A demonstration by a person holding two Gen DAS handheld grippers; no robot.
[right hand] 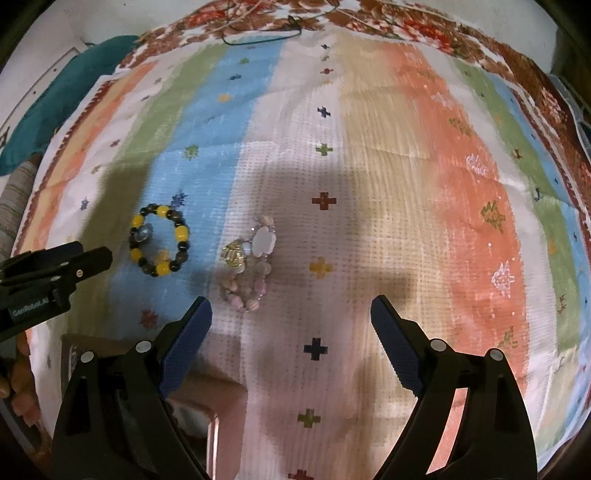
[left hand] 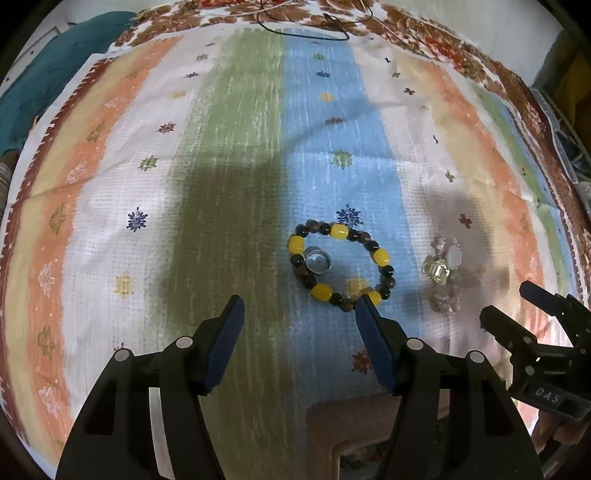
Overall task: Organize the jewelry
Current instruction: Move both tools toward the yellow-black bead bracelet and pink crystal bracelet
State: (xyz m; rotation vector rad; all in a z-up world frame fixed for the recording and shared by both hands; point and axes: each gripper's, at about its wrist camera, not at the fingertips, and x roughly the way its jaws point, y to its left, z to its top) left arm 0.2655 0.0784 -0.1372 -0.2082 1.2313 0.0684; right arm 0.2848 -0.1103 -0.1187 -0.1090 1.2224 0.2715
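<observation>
A striped cloth (left hand: 240, 155) with small cross and flower marks covers the surface. Under its far edge lies a floral cloth (right hand: 424, 22), with a thin black cord (left hand: 306, 31) on it. At the left there is a teal fabric (right hand: 74, 85).

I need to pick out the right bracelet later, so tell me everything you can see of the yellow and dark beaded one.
The beaded bracelet is a closed ring of large oval yellow beads alternating with smaller round dark and brownish ones, glossy like glass or stone. It lies flat on the striped cloth, mostly on its blue stripe. A silvery ring rests inside against its left edge. No gripper touches it.
</observation>
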